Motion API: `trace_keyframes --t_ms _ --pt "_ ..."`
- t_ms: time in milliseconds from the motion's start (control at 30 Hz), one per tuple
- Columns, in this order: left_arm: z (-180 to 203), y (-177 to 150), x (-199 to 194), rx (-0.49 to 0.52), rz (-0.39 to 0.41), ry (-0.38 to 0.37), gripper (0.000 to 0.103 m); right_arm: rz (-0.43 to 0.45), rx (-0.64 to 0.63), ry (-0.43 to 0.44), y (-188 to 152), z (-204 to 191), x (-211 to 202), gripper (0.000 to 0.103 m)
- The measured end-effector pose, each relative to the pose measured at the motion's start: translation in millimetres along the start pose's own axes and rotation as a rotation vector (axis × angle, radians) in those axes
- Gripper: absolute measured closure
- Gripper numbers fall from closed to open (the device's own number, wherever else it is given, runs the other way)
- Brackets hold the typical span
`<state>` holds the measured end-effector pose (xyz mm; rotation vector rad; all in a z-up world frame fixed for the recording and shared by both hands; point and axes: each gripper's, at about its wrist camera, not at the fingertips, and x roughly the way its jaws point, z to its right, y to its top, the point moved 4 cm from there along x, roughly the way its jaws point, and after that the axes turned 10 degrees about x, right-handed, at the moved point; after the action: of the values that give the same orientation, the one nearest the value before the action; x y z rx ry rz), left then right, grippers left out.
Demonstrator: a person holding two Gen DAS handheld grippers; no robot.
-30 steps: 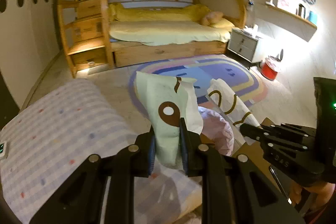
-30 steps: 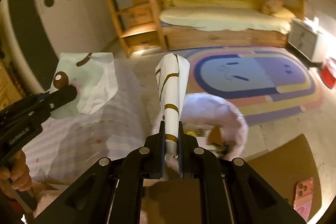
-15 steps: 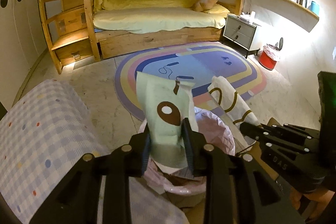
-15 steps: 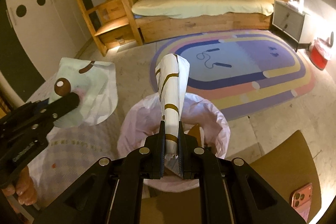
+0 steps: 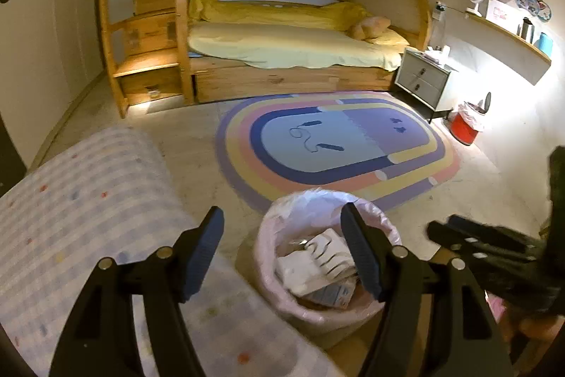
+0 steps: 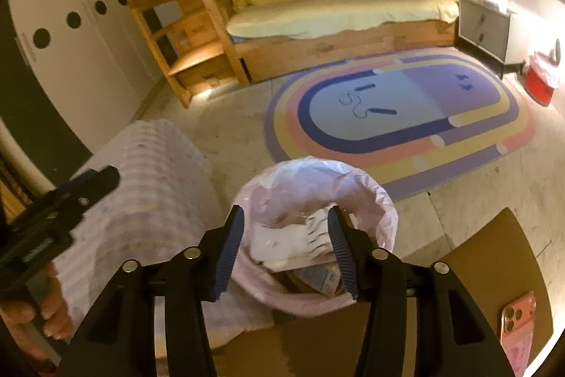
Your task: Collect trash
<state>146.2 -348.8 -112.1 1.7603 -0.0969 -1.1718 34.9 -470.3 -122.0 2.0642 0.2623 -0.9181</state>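
Observation:
A trash bin lined with a pink bag [image 5: 282,218] [image 6: 374,196] stands on the floor below both grippers. Two white wrappers with brown marks [image 5: 317,257] [image 6: 293,239] lie inside it on other trash. My left gripper [image 5: 282,228] is open and empty, above the bin's left rim. My right gripper [image 6: 286,225] is open and empty, right over the bin. The right gripper shows at the right of the left wrist view [image 5: 494,246]; the left gripper shows at the left of the right wrist view [image 6: 63,200].
A checked cloth surface [image 5: 81,211] lies left of the bin. A brown chair seat [image 6: 494,264] with a pink phone [image 6: 517,317] is at the right. Beyond are an oval rug [image 5: 335,143], a bunk bed [image 5: 282,48], a nightstand [image 5: 422,80] and a red bin [image 5: 466,126].
Both grippers have opened and let go of their wrappers, which now lie in the bin. Both were shut on the wrappers above the bin before.

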Motion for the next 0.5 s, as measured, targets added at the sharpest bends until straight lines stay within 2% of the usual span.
trace_keyframes --t_ms 133,200,233,267,300,400,500 --pt "-9 -13 -35 -0.005 0.003 0.039 0.032 0.006 -0.054 0.017 -11 -21 -34 0.042" --pt "-15 -21 -57 -0.001 0.002 0.065 0.029 0.013 -0.082 0.021 -16 -32 -49 0.034" --pt "-19 -23 -66 -0.002 -0.001 0.078 0.027 0.014 -0.101 0.026 -20 -39 -59 0.025" --pt "-24 -27 -78 -0.008 -0.003 0.092 0.021 0.015 -0.112 0.027 -23 -44 -64 0.017" --pt "-29 -32 -90 -0.016 -0.005 0.107 0.017 0.019 -0.128 0.029 -26 -51 -73 0.014" --pt "-45 -43 -127 -0.042 -0.004 0.154 0.007 0.025 -0.175 0.045 -37 -73 -94 0.013" --pt "-59 -55 -163 -0.079 -0.008 0.203 0.007 0.033 -0.221 0.07 -46 -95 -112 0.012"
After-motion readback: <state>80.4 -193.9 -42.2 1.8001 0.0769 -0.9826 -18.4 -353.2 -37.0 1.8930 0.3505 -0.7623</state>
